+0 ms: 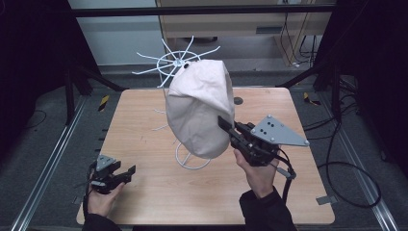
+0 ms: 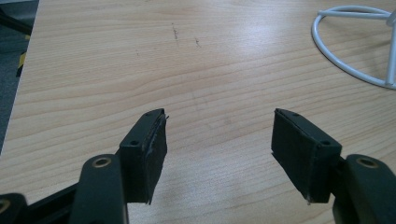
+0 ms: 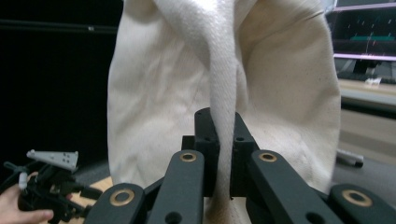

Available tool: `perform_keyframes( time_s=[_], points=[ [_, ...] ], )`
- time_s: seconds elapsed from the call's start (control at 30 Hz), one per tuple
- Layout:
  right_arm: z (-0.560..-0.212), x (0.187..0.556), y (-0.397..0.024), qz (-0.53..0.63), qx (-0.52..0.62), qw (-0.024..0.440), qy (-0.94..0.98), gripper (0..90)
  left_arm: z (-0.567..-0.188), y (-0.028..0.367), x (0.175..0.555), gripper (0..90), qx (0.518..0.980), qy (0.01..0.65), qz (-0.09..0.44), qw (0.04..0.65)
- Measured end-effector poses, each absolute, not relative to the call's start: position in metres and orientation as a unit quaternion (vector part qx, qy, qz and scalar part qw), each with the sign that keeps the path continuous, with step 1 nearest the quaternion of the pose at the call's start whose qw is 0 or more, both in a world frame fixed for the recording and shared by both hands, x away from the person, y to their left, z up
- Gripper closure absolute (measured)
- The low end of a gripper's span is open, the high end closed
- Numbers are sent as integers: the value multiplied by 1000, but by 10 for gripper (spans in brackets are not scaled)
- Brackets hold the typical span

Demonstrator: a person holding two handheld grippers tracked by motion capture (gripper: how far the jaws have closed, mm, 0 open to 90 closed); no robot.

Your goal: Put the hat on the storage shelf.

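A cream cloth bag (image 1: 199, 110) hangs from a white wire rack (image 1: 175, 61) that stands mid-table on a ring base (image 1: 192, 162). My right gripper (image 1: 225, 124) is at the bag's lower right side. In the right gripper view it (image 3: 221, 119) is shut on the bag's woven strap (image 3: 219, 70), which runs down between the jaws in front of the bag (image 3: 289, 93). My left gripper (image 1: 126, 172) rests low near the table's front left, open. In the left gripper view it (image 2: 219, 126) has only bare wood between its fingers, with the ring base (image 2: 348, 70) off to the right.
The wooden table (image 1: 144, 120) ends close behind my left hand. Thin white rack arms (image 1: 149, 70) stick out at the top of the stand. A small dark disc (image 1: 238, 100) lies at the back right. Cables (image 1: 346, 187) trail on the floor at the right.
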State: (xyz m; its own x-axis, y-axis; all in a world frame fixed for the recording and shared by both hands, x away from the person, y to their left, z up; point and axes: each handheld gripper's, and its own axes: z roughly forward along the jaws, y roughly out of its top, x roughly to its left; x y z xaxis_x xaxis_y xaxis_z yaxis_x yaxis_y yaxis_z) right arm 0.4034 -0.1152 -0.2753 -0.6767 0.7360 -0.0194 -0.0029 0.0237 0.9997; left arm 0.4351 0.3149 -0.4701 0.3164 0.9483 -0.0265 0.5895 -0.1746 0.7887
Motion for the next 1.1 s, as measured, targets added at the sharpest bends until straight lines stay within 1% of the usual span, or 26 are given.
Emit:
perform_keyframes(
  time_s=[0.27,0.37,0.4,0.43,0.47,0.5,0.53,0.57,0.6,0.83,1.0,1.1],
  points=[
    [-290,412,-113,627,290,276,668,843,-470,315,435,352,724,531,247,363],
    [-293,413,-110,623,292,277,671,801,-470,315,435,353,725,531,247,363],
    [-293,413,-110,623,292,277,671,801,-470,315,435,353,725,531,247,363],
    [-293,414,-109,618,292,282,673,762,-470,315,435,352,725,531,246,363],
    [-293,414,-109,618,292,282,673,762,-470,315,435,353,725,531,246,363],
    [-294,413,-110,616,291,286,674,718,-470,315,435,353,724,531,246,364],
    [-294,413,-110,616,291,286,674,718,-470,315,435,353,724,531,246,364],
    [-294,413,-110,616,293,287,673,679,-470,315,435,353,725,531,247,363],
    [-294,412,-113,616,296,291,670,621,-470,315,435,353,725,531,247,363],
    [-297,406,-131,616,312,302,658,458,-470,315,435,352,724,532,247,364],
    [-308,400,-146,609,324,293,662,333,-470,314,435,352,724,532,247,363],
    [-321,397,-154,597,333,289,671,277,-470,314,435,352,724,532,247,363]
  ],
)
